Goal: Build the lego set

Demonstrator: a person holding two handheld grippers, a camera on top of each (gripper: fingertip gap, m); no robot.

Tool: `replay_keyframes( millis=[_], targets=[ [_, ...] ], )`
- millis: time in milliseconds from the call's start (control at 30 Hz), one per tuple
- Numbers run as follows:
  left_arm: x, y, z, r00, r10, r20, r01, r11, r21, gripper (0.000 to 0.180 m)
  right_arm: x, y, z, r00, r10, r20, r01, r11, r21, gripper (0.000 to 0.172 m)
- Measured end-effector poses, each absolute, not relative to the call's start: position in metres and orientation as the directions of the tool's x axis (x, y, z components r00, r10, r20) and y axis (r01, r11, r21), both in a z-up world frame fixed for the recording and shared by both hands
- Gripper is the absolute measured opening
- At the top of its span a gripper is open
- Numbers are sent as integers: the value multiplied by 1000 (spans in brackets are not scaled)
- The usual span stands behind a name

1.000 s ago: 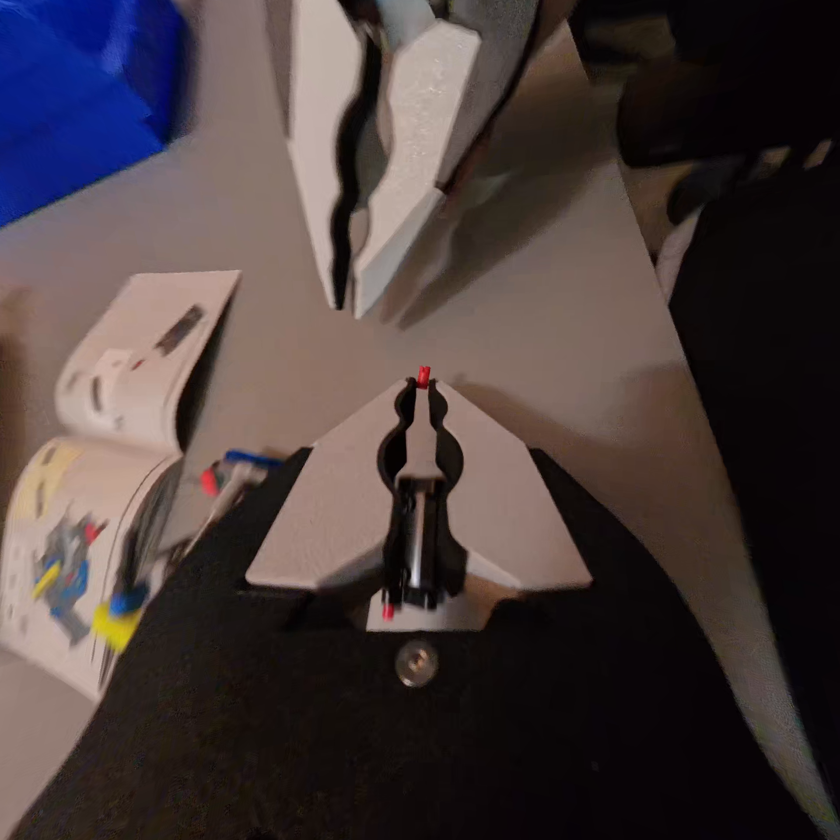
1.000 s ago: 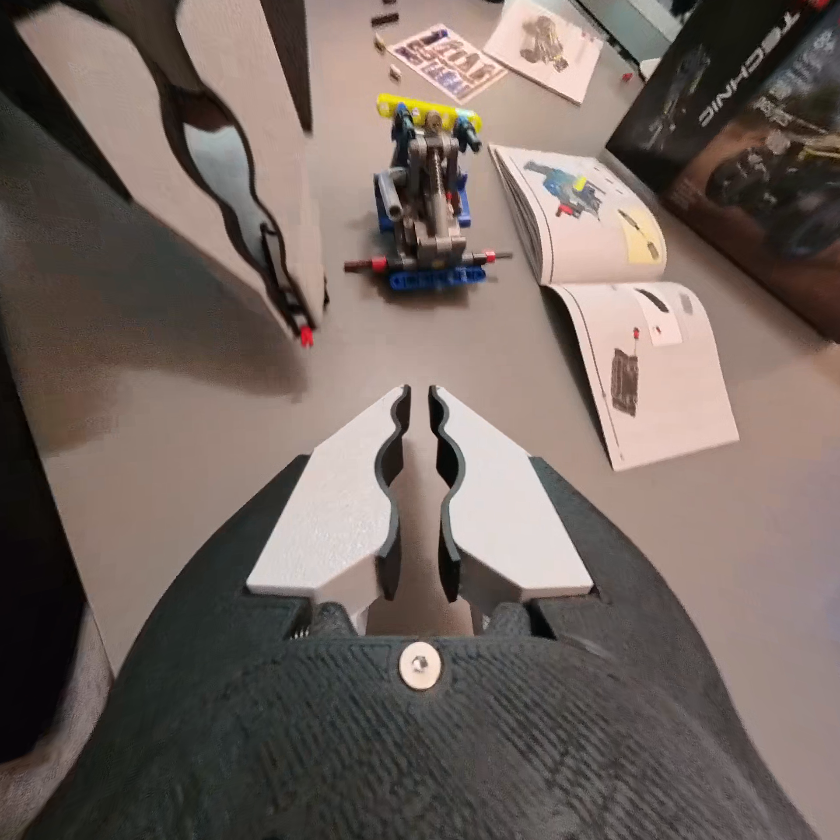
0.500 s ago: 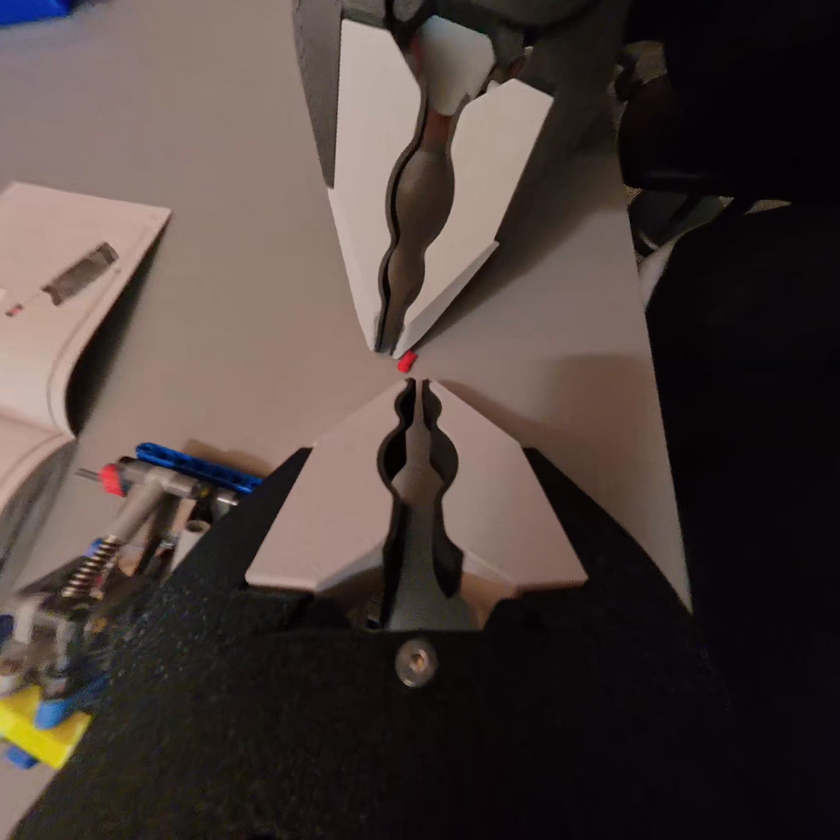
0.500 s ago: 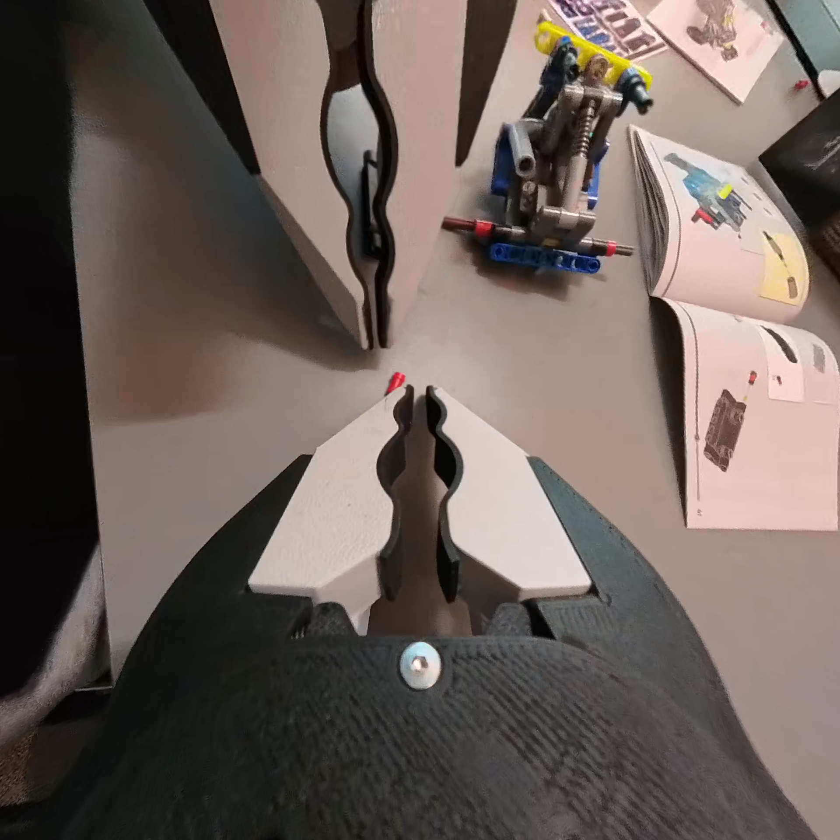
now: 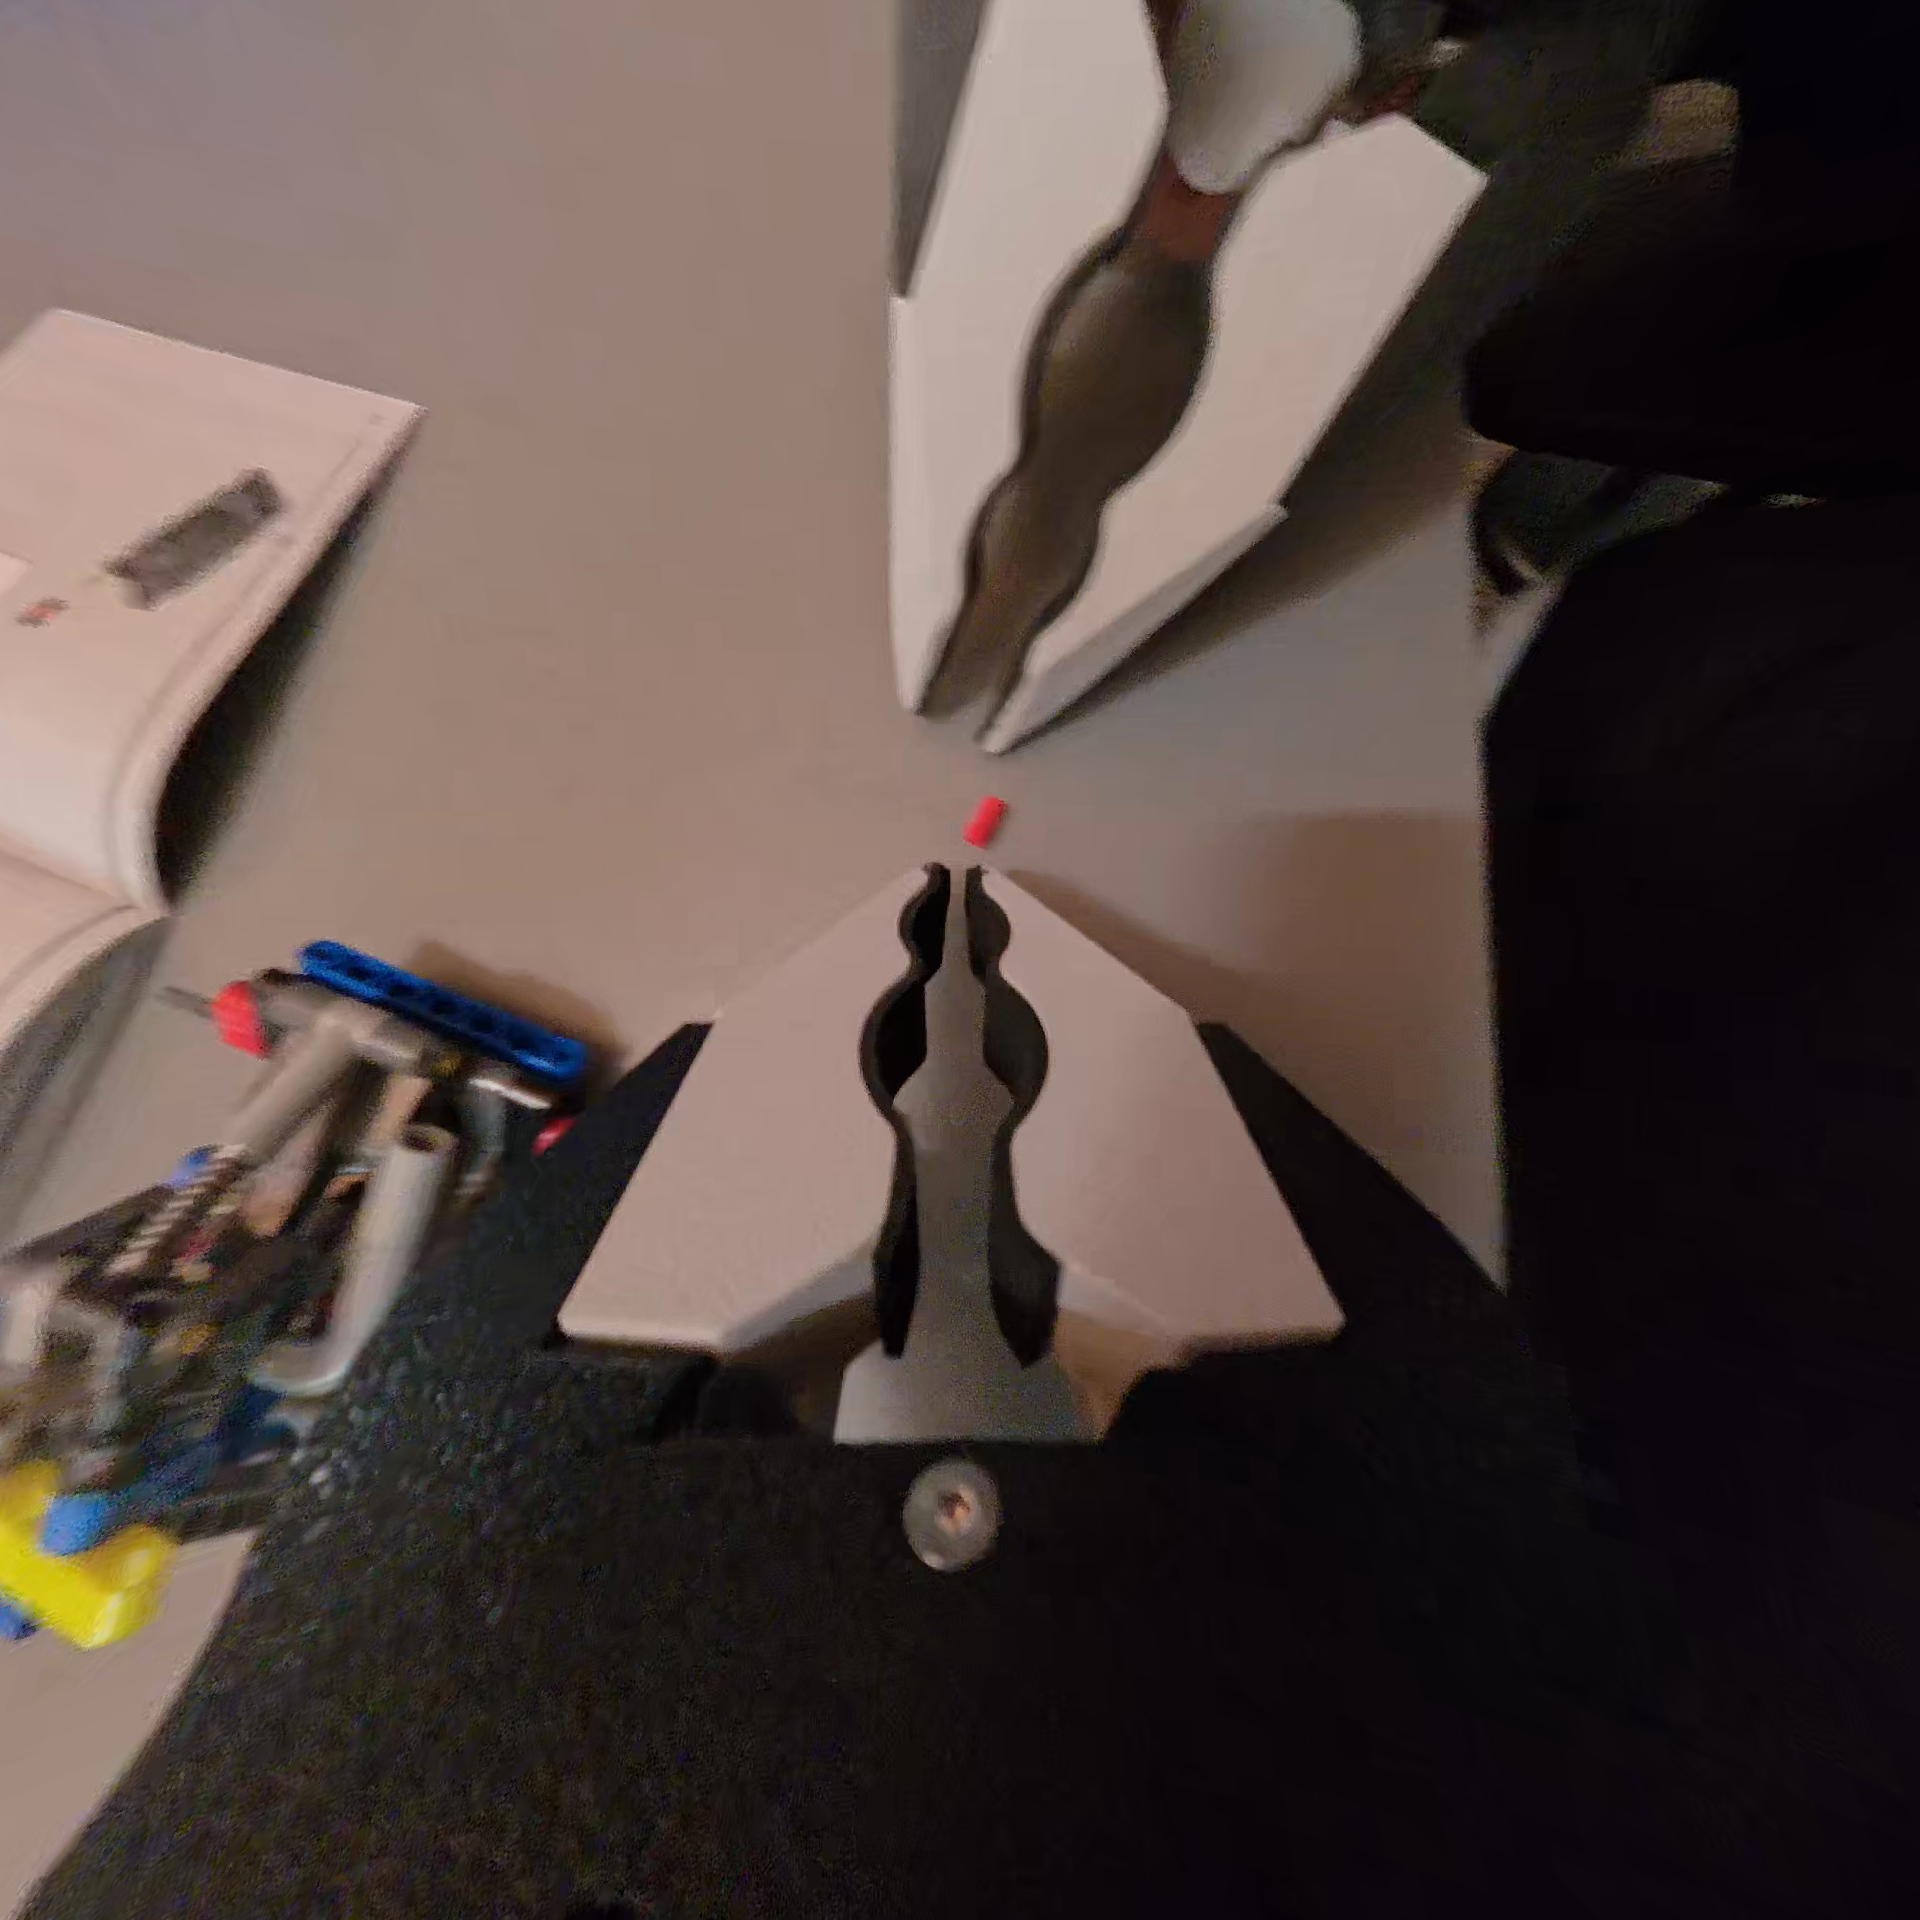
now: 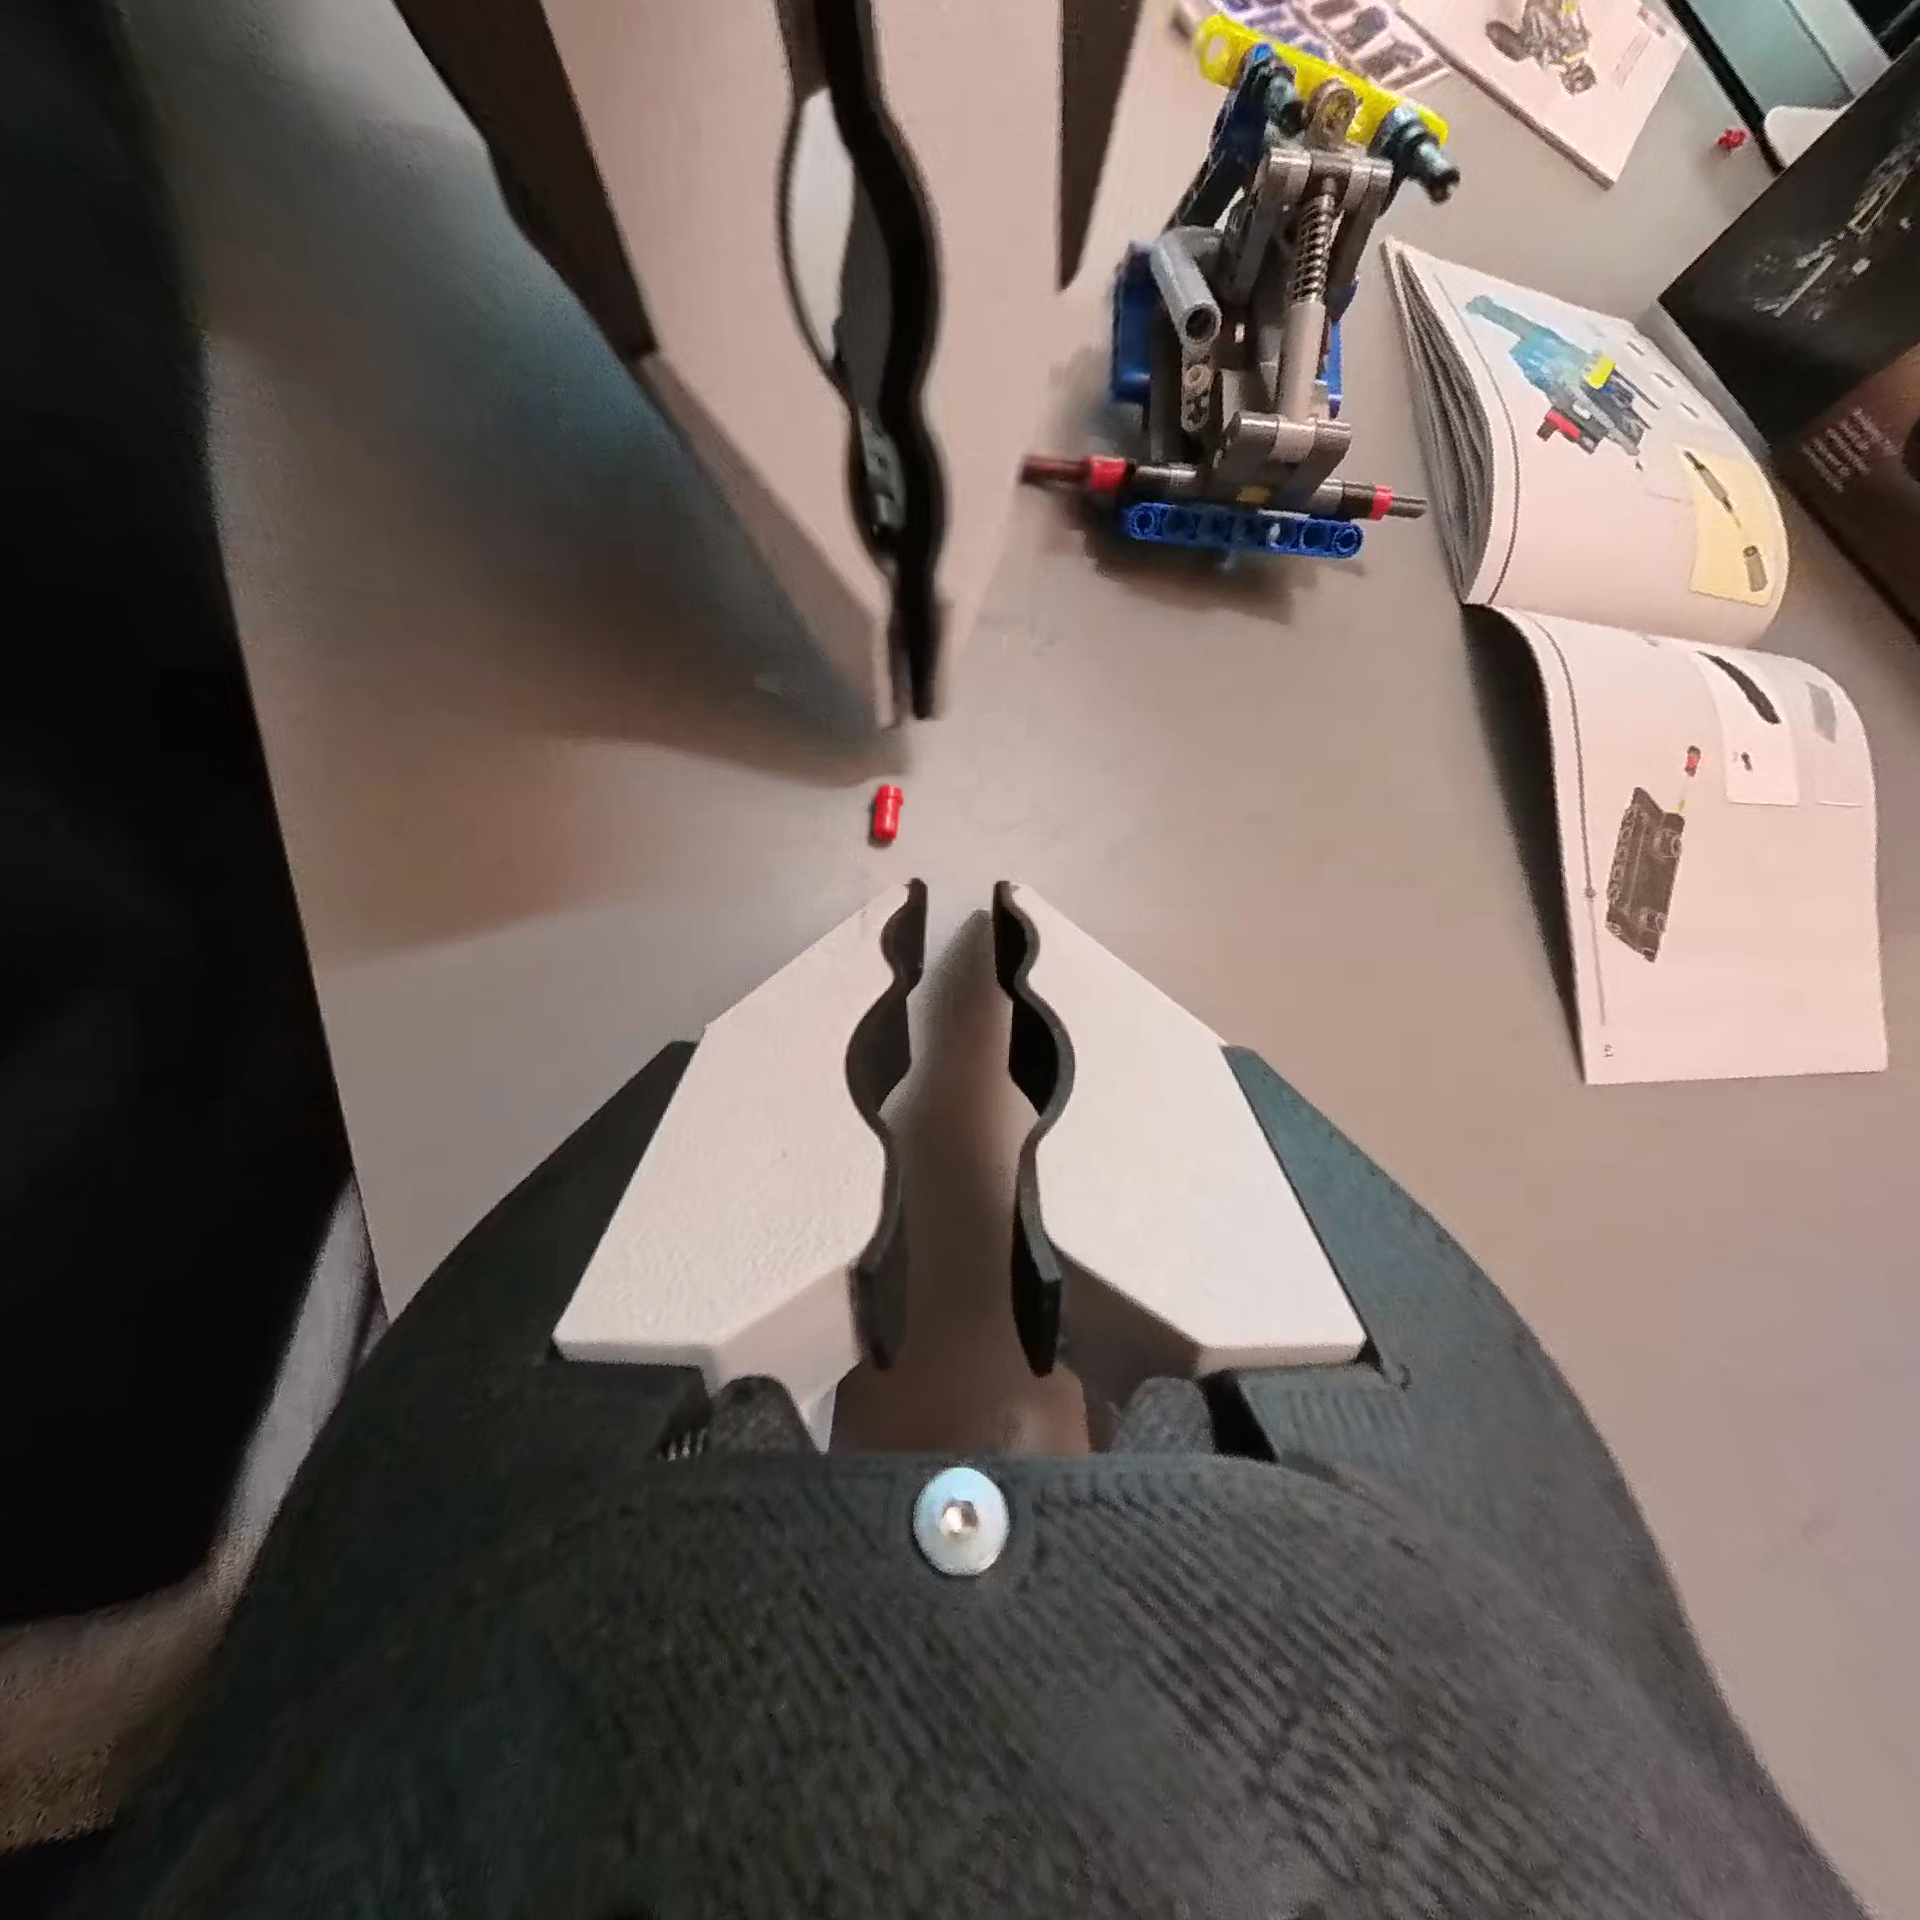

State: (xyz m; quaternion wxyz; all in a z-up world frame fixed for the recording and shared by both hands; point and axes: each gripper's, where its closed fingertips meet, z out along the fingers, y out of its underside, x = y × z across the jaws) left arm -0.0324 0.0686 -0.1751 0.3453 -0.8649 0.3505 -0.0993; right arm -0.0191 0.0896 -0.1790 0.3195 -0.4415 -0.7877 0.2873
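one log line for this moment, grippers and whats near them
left gripper: nearly shut, empty | right gripper: slightly open, empty | red peg: loose on table between both tips | brick model, open booklet: beyond

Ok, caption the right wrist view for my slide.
Empty right gripper, jaws slightly apart, near a small red peg lying loose on the grey table.

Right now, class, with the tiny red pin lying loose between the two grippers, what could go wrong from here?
1. The red pin lies free on the table and looks round, so a nudge from either gripper may roll it.
2. The right gripper is open but sits beside the pin, so closing there would likely miss it.
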Motion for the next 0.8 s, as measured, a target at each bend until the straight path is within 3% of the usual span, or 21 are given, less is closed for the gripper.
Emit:
replay_keyframes(
  millis=[233, 700, 800],
  targets=[
    [-18, 69, -185, 715, -698, -37, -534, -511, -674, 0, -26, 71, -181, -480, 846, 233, 497, 481, -722, 0],
    [-51, 68, -172, 788, -607, -104, -502, -534, -680, 6, -22, 84, -176, -482, 837, 257, 525, 511, -681, 3],
    [-62, 60, -164, 797, -594, -114, -489, -523, -698, 7, -22, 96, -165, -477, 838, 266, 482, 503, -718, 10]
  ],
)
